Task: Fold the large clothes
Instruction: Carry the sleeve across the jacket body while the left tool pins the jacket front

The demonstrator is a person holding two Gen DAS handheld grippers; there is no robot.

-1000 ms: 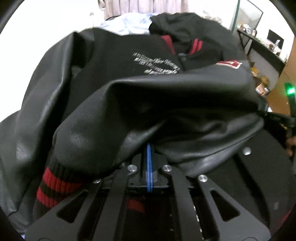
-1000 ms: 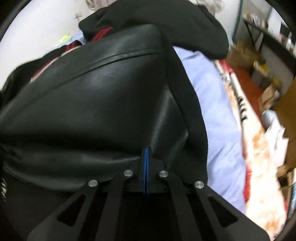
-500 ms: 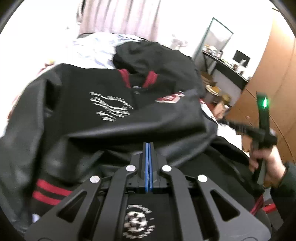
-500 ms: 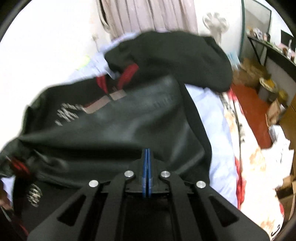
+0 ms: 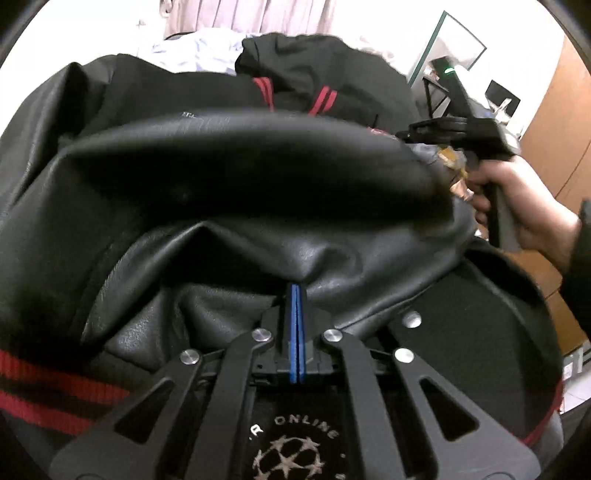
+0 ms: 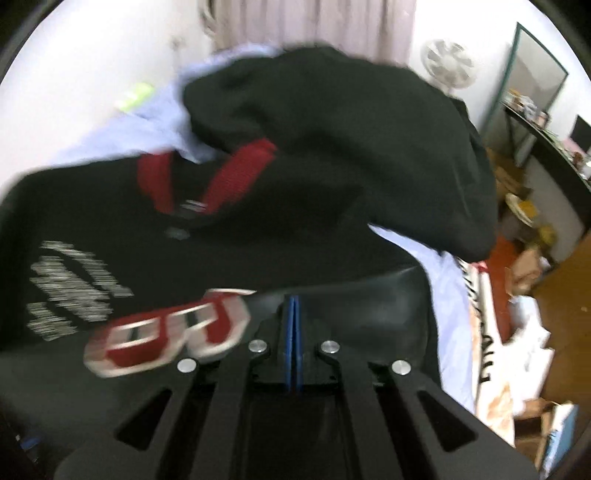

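Note:
A large black jacket (image 5: 229,177) with leather sleeves, red-striped cuffs and a hood lies on a bed. In the left wrist view my left gripper (image 5: 296,291) is shut on a fold of its leather sleeve. The right gripper (image 5: 461,125) shows there at the right, held in a hand. In the right wrist view the jacket (image 6: 258,236) shows white print, a red patch (image 6: 166,332) and the hood (image 6: 351,140). My right gripper (image 6: 291,306) is shut on the black leather edge.
A light blue sheet (image 6: 443,295) covers the bed. A fan (image 6: 447,66), a mirror (image 6: 535,81) and a cluttered desk (image 6: 546,140) stand at the right. Boxes and papers (image 6: 524,332) lie on the floor beside the bed. Curtains (image 6: 314,22) hang behind.
Both grippers stayed shut on the jacket. The right one lowered the leather, uncovering the jacket's chest. The left one brought the sleeve across, covering the white print in its view.

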